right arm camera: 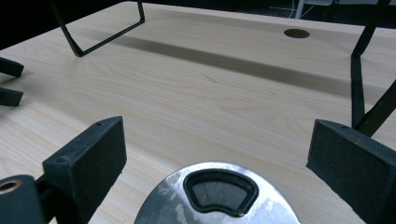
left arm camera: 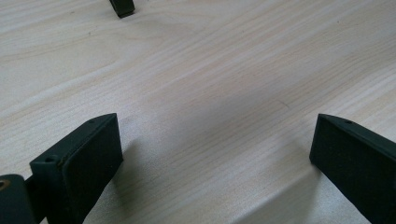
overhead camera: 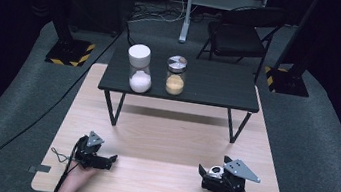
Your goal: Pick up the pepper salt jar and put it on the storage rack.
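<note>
1. Both grippers rest near the front edge of the wooden table (overhead camera: 167, 141): the left gripper (overhead camera: 110, 160) has its jaws spread wide over bare wood, and the right gripper (overhead camera: 204, 170) has its jaws spread on either side of one round metal lid (right arm camera: 217, 196), not pinching it.
2. Two jars stand side by side on one small black table (overhead camera: 220, 88) farther back: a white-capped jar (overhead camera: 139, 69) of white powder and a metal-capped jar (overhead camera: 176, 75) of tan powder.
3. One black folding chair (overhead camera: 240, 32) stands behind.
</note>
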The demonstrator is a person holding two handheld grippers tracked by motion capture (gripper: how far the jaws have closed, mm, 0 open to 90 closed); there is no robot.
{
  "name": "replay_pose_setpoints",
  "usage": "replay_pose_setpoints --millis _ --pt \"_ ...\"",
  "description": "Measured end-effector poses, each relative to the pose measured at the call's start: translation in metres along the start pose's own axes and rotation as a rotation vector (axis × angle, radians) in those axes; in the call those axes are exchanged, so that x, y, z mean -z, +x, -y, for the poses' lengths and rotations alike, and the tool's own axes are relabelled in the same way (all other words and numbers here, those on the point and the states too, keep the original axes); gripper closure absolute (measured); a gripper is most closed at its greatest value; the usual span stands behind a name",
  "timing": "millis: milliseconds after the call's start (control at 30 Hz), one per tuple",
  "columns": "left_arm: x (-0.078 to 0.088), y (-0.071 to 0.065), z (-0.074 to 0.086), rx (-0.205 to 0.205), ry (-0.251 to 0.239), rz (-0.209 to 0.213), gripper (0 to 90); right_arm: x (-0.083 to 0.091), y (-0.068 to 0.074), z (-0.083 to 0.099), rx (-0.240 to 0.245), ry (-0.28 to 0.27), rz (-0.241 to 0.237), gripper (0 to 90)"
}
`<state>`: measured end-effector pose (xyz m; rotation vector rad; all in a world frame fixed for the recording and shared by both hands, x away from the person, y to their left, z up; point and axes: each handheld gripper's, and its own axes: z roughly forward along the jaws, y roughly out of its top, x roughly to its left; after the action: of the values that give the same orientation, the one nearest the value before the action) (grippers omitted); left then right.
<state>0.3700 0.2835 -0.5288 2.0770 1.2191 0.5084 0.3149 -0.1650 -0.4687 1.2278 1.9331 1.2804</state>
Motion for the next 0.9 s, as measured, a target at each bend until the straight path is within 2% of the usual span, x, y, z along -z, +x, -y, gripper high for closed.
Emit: replay_pose_setpoints --millis 167,267,667,900 --pt "0.0 0.0 0.0 -0.001 0.001 0.0 2.2 -0.001 0.001 0.004 0.004 0.004 0.0 3.8" --pt "0.0 0.0 0.0 0.0 0.0 0.0 2.2 -0.002 0.001 0.008 -0.024 0.004 -0.001 4.0" --pt "0.0 0.0 0.0 -0.001 0.001 0.0 2.2 -0.002 -0.002 0.019 -0.022 0.022 0.015 7.0" --pt "0.0 0.0 0.0 -0.001 0.0 0.0 2.2 -0.005 -0.001 0.025 -0.022 0.031 0.008 12.6"
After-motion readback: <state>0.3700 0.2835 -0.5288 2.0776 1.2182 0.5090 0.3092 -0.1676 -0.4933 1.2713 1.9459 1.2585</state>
